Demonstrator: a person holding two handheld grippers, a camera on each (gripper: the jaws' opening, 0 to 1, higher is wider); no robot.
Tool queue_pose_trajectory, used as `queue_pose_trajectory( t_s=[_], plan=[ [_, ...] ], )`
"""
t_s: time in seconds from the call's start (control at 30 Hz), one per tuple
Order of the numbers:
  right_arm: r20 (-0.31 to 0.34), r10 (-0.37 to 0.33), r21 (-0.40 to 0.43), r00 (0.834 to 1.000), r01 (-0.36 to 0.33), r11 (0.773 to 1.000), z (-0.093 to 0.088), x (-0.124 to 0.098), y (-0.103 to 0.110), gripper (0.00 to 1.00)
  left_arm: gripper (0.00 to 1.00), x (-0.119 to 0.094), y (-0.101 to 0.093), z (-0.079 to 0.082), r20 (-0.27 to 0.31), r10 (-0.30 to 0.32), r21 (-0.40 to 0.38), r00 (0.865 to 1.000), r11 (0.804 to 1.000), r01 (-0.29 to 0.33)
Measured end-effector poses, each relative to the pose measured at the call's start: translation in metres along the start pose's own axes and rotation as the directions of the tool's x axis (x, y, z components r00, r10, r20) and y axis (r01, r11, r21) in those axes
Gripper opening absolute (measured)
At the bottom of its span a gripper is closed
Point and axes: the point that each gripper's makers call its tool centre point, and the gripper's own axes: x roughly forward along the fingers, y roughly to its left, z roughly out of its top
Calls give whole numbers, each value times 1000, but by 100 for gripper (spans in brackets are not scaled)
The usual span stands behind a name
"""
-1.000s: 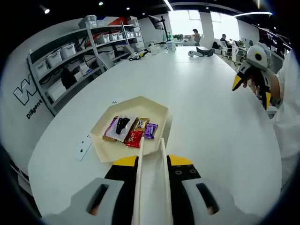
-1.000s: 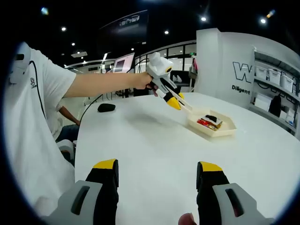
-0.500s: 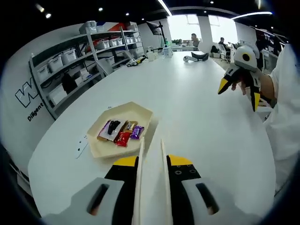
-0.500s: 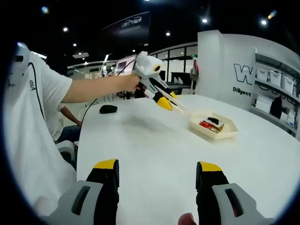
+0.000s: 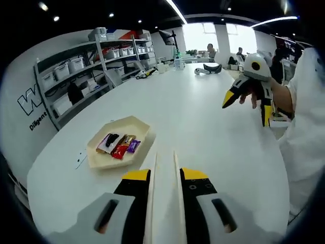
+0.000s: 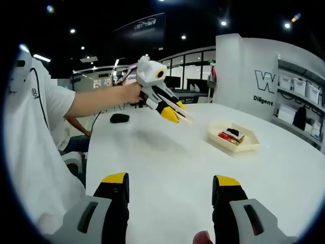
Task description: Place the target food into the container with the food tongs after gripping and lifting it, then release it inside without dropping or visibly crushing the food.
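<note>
A cream hexagonal tray sits on the white table, ahead and to the left of my left gripper. Several wrapped snacks, black, red, purple and brown, lie in the tray. The left gripper is shut on cream food tongs, whose two blades hold nothing and hang above bare table, short of the tray. In the right gripper view the left gripper is held in the air left of the tray and snacks. My right gripper is wide open; it also appears hand-held, the right gripper.
Shelves with storage bins line the left wall. A black mouse-like object lies at the table's far side. Small items stand at the far end, with seated people beyond. The person's white shirt is close on the left.
The left gripper with the tongs has drawn back and up from the tray, which now looks smaller and further left. The right gripper stays open and hardly moves.
</note>
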Motion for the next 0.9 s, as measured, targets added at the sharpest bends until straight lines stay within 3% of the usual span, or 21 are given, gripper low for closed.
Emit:
queue_pose_trajectory(
  t_s=[0.57, 0.9],
  plan=[
    [-3, 5, -9, 1000, -5, 1000, 2, 1, 4, 63, 20, -7, -32, -5, 71, -24, -44, 997, 999, 27],
    [15, 5, -7, 1000, -5, 1000, 5, 2, 3, 62, 20, -2, -70, -9, 118, -69, -62, 991, 995, 77]
  ],
)
